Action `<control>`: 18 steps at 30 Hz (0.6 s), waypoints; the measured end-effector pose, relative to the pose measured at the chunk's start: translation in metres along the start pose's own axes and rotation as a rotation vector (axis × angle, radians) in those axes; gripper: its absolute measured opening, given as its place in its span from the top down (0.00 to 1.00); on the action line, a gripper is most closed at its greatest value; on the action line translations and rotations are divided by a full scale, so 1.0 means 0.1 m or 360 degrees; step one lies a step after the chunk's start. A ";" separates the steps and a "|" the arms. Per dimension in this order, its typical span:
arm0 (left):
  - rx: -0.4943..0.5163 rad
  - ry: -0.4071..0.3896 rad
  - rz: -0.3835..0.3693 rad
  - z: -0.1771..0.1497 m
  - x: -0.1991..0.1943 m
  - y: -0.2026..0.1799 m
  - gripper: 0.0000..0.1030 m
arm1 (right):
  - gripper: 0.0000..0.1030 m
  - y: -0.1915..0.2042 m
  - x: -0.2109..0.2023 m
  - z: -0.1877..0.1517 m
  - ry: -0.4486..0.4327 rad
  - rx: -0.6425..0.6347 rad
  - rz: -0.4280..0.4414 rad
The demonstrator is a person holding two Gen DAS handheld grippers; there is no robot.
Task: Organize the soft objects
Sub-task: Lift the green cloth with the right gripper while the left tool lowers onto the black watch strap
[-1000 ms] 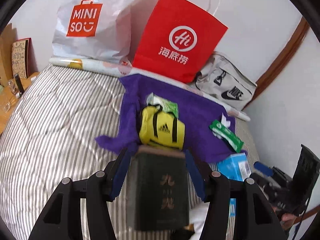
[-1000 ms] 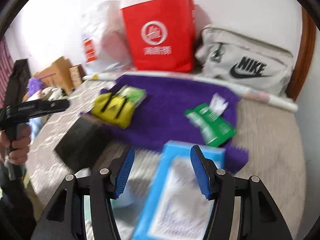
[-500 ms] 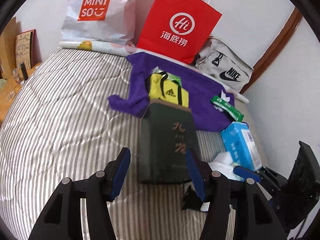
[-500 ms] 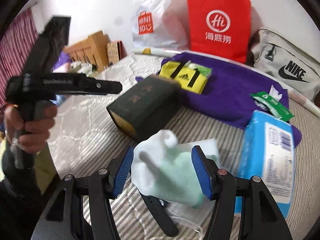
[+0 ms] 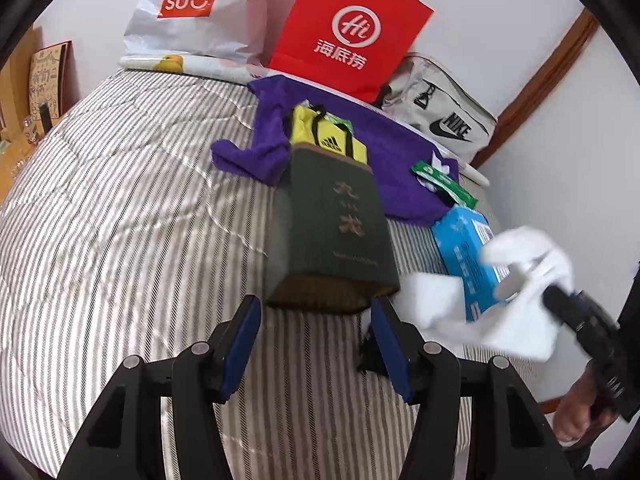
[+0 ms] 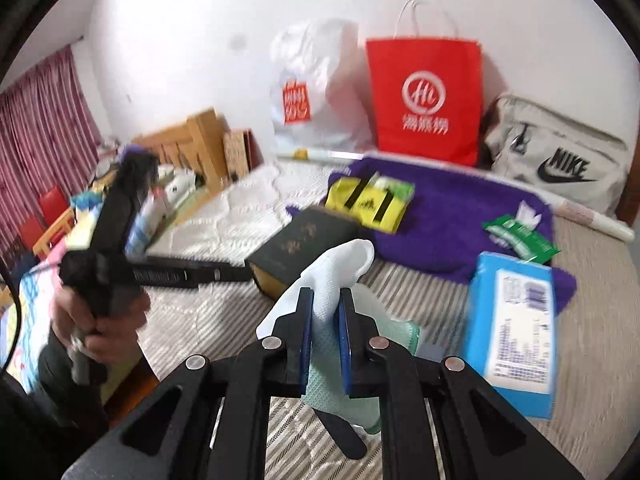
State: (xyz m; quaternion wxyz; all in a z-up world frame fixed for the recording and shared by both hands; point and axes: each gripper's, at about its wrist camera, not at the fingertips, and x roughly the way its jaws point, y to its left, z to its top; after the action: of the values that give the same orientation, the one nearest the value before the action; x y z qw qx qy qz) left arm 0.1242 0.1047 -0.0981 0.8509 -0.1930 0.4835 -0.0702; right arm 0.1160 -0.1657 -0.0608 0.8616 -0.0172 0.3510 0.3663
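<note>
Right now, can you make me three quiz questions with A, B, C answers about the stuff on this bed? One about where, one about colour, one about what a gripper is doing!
1. Where is the yellow bag?
A. on the purple towel
B. inside the red paper bag
C. on the floor

2. What colour is the tissue pack beside the dark green box?
A. pink
B. blue
C. orange

3. What is the right gripper doing?
A. standing open and empty
B. gripping the box
C. pinching a white sock

Answers: 1 A, it lies on the towel; 2 B, its wrapper is blue; 3 C, the pads have just closed on the sock.
</note>
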 end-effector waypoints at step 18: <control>0.0323 0.0082 0.0009 -0.54 0.34 -0.81 0.44 | 0.88 -0.47 -0.68 -0.82 -0.0022 0.0180 -0.0146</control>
State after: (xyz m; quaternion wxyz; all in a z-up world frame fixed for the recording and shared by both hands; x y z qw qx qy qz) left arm 0.1019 0.0060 -0.1181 0.8535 -0.1025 0.4962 -0.1216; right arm 0.0649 -0.2657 -0.0915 0.8794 0.0180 0.3641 0.3062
